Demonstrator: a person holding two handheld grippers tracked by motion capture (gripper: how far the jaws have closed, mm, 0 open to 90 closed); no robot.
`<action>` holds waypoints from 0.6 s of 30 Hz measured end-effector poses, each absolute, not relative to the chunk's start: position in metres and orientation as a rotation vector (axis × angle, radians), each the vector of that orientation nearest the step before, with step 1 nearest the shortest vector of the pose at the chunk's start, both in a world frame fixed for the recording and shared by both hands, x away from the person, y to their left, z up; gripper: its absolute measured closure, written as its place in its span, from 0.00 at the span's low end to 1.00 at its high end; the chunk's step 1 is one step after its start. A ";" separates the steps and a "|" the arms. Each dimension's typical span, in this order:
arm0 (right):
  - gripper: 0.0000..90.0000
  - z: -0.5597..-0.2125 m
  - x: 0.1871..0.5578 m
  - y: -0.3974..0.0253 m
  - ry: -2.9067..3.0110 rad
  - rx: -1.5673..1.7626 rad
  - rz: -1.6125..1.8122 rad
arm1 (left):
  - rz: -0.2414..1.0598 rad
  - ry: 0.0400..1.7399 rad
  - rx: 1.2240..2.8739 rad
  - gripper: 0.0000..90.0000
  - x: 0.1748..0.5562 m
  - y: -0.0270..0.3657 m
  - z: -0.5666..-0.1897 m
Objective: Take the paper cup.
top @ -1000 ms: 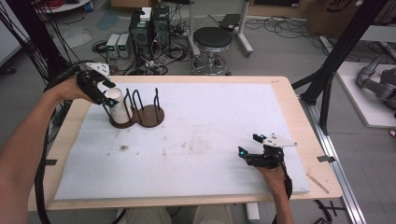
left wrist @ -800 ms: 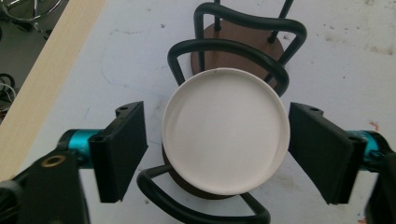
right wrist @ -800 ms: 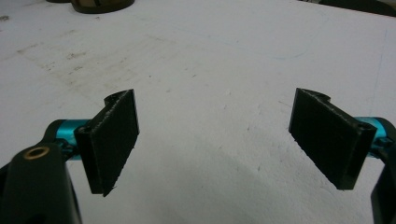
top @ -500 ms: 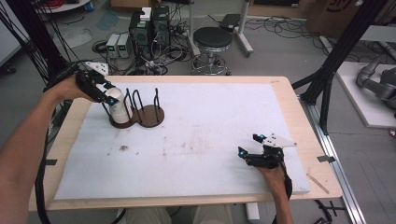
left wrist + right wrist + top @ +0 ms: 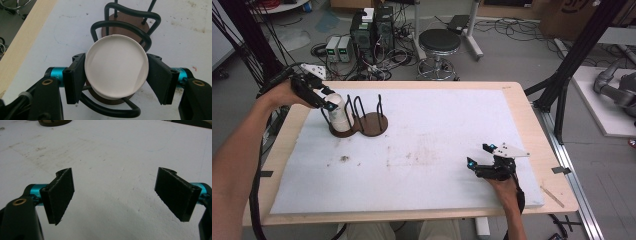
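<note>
We look down on the table in the high view, and our left gripper (image 5: pixel 324 97) sits in the upper left of the frame, clamped around a white round paper cup (image 5: pixel 338 111). The cup stands tilted in a dark brown wooden rack with black bent-wire loops (image 5: pixel 364 117), at the rack's left end, in the upper left part of the white foam mat (image 5: pixel 432 135) that covers the light wooden table (image 5: pixel 522 100).

In the left gripper view the cup (image 5: pixel 115 66) sits in the middle of the frame, its flat white round face turned toward us. Both black jaws press against its rim, one on each side, so we are gripping the cup. Behind the cup, toward the top of the frame, two black wire loops (image 5: pixel 130 17) of the rack curve over the round brown base (image 5: pixel 127 22); another wire loop runs below the cup, near the bottom edge. The cup's far rim lies just at the nearest upper loop; we cannot tell whether it touches.

Over at the lower right of the high view, our right gripper (image 5: pixel 484 159) rests low over the mat, well apart from the rack. In the right gripper view (image 5: pixel 115 195) its two black jaws stand wide apart with bare white mat between them, holding nothing. A sliver of the brown rack base (image 5: pixel 53 122) peeks in at the top left of that frame.
</note>
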State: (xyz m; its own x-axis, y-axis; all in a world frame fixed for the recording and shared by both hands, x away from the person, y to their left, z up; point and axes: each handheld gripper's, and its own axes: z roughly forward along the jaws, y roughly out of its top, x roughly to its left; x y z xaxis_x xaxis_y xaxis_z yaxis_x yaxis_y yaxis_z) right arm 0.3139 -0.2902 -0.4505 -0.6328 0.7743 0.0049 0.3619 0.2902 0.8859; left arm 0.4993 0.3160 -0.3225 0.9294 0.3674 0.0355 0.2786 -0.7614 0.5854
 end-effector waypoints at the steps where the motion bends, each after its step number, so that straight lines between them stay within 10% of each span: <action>1: 0.18 -0.450 0.314 -0.290 2.138 1.018 1.296 | 0.197 0.468 2.480 0.39 0.499 0.316 -0.322; 18: 0.18 -0.450 0.314 -0.290 2.138 1.020 1.294 | 0.212 0.527 2.437 0.41 0.489 0.318 -0.284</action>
State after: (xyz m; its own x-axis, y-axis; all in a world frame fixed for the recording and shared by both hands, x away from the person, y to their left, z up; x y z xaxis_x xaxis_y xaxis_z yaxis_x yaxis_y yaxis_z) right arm 0.3138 -0.2896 -0.4505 -0.6318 0.7751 0.0058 0.3645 0.2905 0.8847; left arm 0.4888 0.3175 -0.2842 0.9072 0.4200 0.0228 0.3192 -0.7227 0.6131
